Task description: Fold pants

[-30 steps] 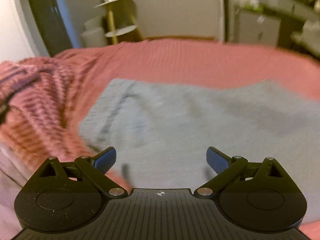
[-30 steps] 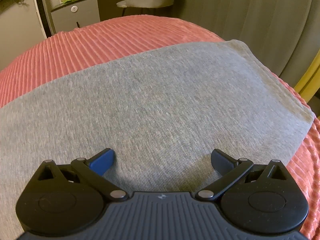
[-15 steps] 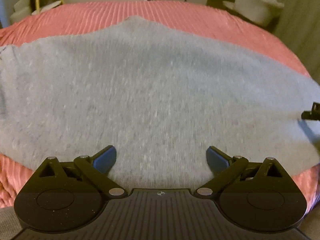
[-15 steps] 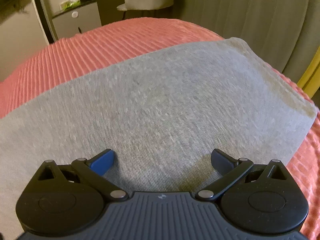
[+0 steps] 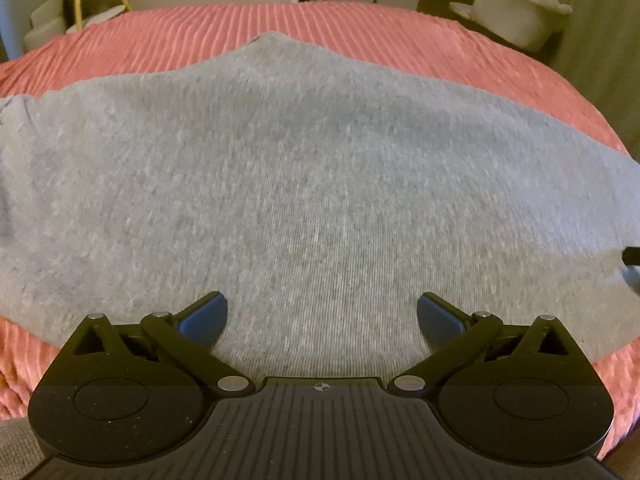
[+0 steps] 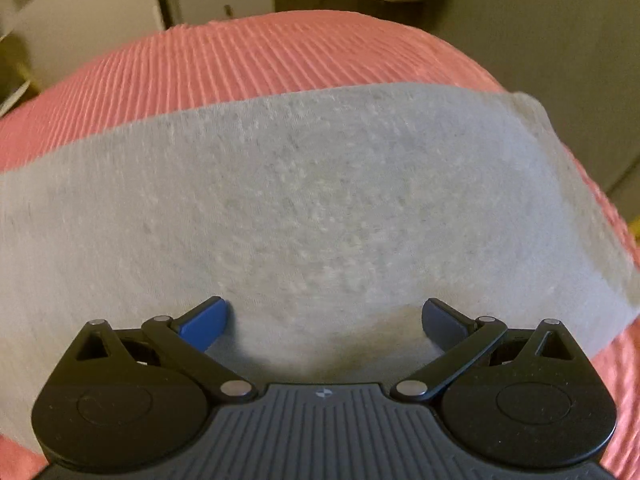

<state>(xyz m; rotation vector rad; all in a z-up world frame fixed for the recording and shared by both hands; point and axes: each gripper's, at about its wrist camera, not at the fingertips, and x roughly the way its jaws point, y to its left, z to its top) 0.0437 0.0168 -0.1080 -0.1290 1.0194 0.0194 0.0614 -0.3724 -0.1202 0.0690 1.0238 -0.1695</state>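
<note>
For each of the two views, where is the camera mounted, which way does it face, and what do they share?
Left wrist: on the left claw, facing across the grey pants; jaws open; another claw's tip at the right edge.
Right wrist: on the right claw, facing the pants' end; jaws open.
Shared: pants, pink ribbed bedspread, white chair.

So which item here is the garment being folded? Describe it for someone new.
A bed with a ribbed coral-pink cover fills both views. Spread flat across it lie the grey pants, smooth, fine-knit fabric, the only grey thing on the pink.
</note>
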